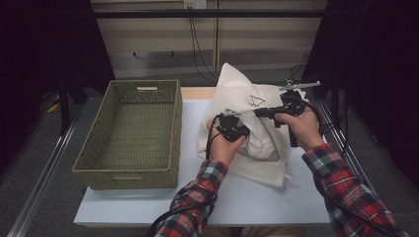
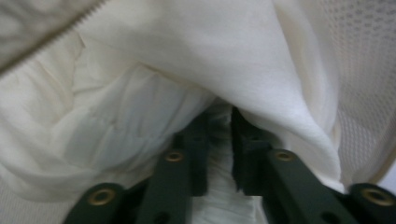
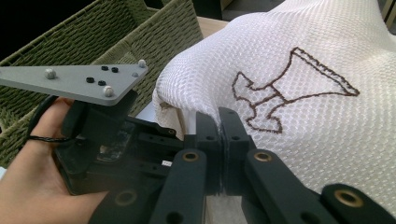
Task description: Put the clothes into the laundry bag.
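White mesh laundry bag pinched at its rim in your right gripper; white garment lies inside, straight ahead of your left gripper, jaws slack around a fold, basket leftward.

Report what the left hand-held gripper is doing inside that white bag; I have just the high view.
Observer: The left hand-held gripper has its jaws slightly apart, with crinkled white cloth between them.
Operator: Now check the right one's grip.
Observer: The right hand-held gripper is shut on the edge of the mesh bag.
Operator: Tell me how the bag closes.
Observer: A zipper runs along the bag's edge, at the upper left of the left gripper view.
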### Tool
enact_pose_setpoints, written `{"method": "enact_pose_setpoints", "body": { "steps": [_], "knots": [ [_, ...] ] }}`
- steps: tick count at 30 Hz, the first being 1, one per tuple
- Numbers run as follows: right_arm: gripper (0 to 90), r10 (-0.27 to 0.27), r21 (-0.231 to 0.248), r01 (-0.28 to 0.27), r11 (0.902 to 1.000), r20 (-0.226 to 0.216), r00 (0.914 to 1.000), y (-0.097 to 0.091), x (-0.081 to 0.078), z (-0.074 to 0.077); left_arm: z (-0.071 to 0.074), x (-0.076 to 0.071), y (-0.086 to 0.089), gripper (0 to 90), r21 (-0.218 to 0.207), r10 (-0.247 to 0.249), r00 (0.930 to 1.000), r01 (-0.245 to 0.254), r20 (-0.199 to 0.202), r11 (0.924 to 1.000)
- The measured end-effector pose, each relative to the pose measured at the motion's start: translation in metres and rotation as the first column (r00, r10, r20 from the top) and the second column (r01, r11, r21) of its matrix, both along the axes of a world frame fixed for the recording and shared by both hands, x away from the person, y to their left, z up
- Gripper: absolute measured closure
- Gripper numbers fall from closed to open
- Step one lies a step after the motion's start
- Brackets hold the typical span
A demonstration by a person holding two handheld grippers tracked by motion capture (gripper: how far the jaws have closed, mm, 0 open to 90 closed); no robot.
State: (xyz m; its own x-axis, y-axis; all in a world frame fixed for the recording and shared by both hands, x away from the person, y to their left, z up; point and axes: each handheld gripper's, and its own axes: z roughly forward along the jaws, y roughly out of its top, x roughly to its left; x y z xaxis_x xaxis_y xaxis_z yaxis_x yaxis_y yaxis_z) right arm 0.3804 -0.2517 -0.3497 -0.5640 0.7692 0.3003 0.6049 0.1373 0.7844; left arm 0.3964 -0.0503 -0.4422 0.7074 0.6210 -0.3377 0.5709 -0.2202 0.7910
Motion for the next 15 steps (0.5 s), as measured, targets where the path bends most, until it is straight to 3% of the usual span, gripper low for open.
{"method": "enact_pose_setpoints", "body": {
  "steps": [4, 7, 9, 12, 15],
  "knots": [
    [88.9, 0.012, -0.004, -0.012, 0.9999, -0.001, 0.9999, 0.003, 0.000, -0.001, 0.006, -0.004, 0.008, 57.0, 0.026, -0.003, 0.9995, 0.004, -0.031, 0.9996],
    [88.8, 0.020, -0.012, -0.020, 0.9997, 0.003, 0.9998, 0.004, 0.000, -0.002, 0.012, -0.006, 0.016, 40.5, 0.083, -0.014, 0.9998, 0.015, -0.015, 0.9964],
    [88.8, 0.018, -0.011, -0.018, 0.9998, 0.002, 0.9998, 0.003, 0.001, -0.002, 0.015, -0.007, 0.020, 30.7, 0.118, -0.016, 0.9996, 0.019, -0.025, 0.9928],
    [88.7, 0.011, -0.017, -0.011, 0.9998, 0.008, 0.9999, 0.003, 0.001, -0.002, 0.022, -0.011, 0.025, 22.6, 0.175, -0.051, 0.9984, 0.055, -0.026, 0.9831],
    [88.7, 0.001, -0.027, -0.001, 0.9996, 0.016, 0.9999, 0.003, 0.001, 0.000, 0.030, -0.013, 0.031, 18.7, 0.190, -0.051, 0.9987, 0.051, -0.005, 0.9804]
  ]
}}
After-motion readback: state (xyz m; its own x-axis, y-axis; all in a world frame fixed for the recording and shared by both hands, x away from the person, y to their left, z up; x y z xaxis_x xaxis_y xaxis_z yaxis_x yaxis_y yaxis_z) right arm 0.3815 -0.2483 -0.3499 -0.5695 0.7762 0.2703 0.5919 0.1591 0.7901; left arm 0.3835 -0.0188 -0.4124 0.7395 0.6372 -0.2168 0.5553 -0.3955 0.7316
